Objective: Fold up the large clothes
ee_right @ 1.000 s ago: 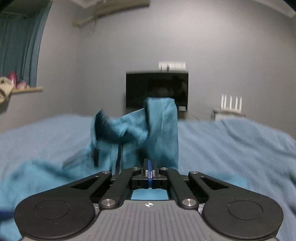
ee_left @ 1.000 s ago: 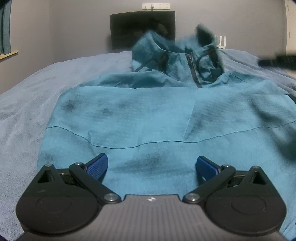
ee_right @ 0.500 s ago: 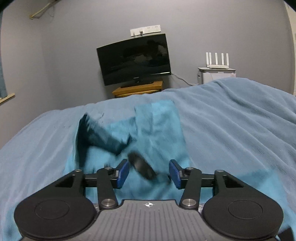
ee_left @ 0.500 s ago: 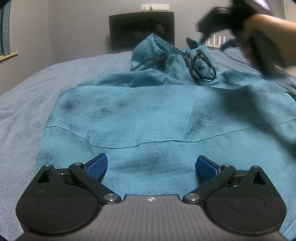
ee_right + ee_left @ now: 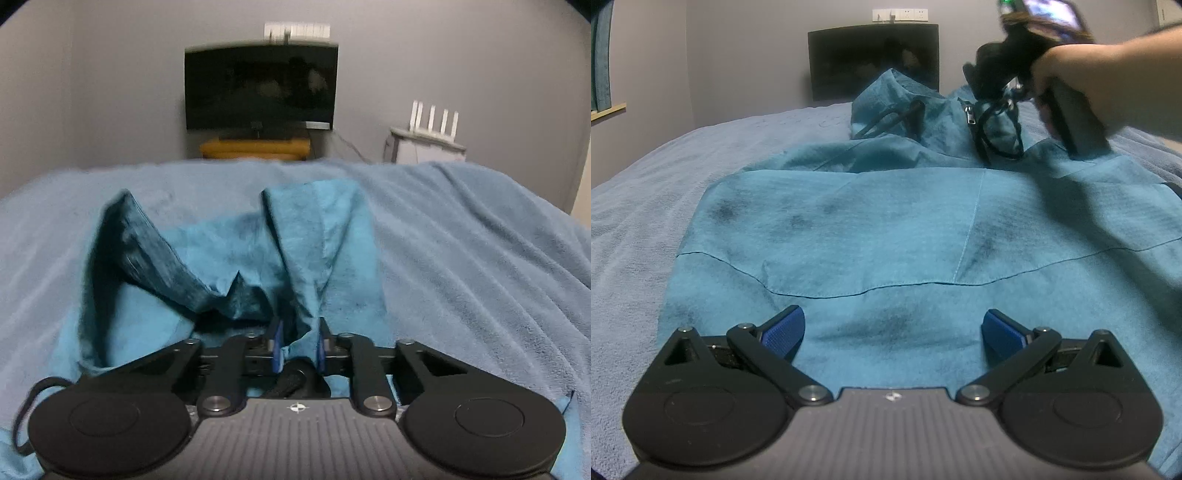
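Note:
A teal jacket point(image 5: 886, 221) lies spread on the blue bed cover, with its hood and black drawstrings point(image 5: 997, 133) bunched at the far end. My left gripper point(image 5: 892, 330) is open and empty, low over the jacket's near hem. My right gripper point(image 5: 298, 345) has its jaws nearly closed around a fold of the teal hood fabric point(image 5: 314, 236). In the left wrist view the right gripper body point(image 5: 1015, 62) and the hand holding it are above the collar.
The blue blanket point(image 5: 480, 258) covers the whole bed. Beyond the bed a dark monitor point(image 5: 260, 86) stands on a wooden stand by the grey wall, and a white router point(image 5: 432, 129) stands on a small cabinet at the right.
My right gripper let go of the hood, opened, dropped lower at the collar and has closed in on a fold of hood fabric. The left gripper has stayed still and open.

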Demonstrator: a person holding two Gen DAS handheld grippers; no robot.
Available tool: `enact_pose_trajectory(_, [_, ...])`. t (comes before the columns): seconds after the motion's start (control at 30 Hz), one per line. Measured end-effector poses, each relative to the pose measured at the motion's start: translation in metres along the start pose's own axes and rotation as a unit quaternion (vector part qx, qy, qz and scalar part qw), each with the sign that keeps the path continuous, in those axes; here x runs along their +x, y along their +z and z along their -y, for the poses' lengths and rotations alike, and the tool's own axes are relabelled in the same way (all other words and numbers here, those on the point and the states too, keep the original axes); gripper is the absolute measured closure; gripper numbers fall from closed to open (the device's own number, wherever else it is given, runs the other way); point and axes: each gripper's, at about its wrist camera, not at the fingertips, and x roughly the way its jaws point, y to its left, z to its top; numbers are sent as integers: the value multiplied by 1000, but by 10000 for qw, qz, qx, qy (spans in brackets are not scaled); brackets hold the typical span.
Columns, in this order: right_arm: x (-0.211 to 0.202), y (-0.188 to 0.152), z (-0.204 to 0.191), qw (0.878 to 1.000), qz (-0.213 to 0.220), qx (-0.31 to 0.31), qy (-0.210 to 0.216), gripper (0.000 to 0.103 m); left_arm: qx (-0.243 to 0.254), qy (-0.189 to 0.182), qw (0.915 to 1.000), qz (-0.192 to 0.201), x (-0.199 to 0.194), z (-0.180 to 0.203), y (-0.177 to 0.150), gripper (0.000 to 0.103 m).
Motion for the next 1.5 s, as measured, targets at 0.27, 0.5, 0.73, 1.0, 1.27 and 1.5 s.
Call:
enact_pose_trajectory(0.27, [-110,-48,32,9847,1602,-385,573,95,15,-1,10000,26,0,0,-1,0])
enact_pose_trajectory(0.5, [-180,-155,48,9730,1980,-1115,397,97,14,-16,10000,49,0,-1,-2,0])
enact_pose_trajectory(0.73, [-198,-188,103,9909,1194,-418,459,95,39,-37,10000,52,-1,-1,-4,0])
enact_pose_trajectory(1.0, [-235,-199,158,9968,421,184,656,60,-423,-149,9990,0,-37,-19,-6,0])
enact_pose_trajectory(1.27, [-308,-210,221,9946,411,546,778,45,-1287,290,9903,429,-101,-60,1,0])
enact_pose_trajectory(1.5, [-301,-186,224,9887,948,740,893,38,-1793,-840,9777,702,-126,-46,18,0])
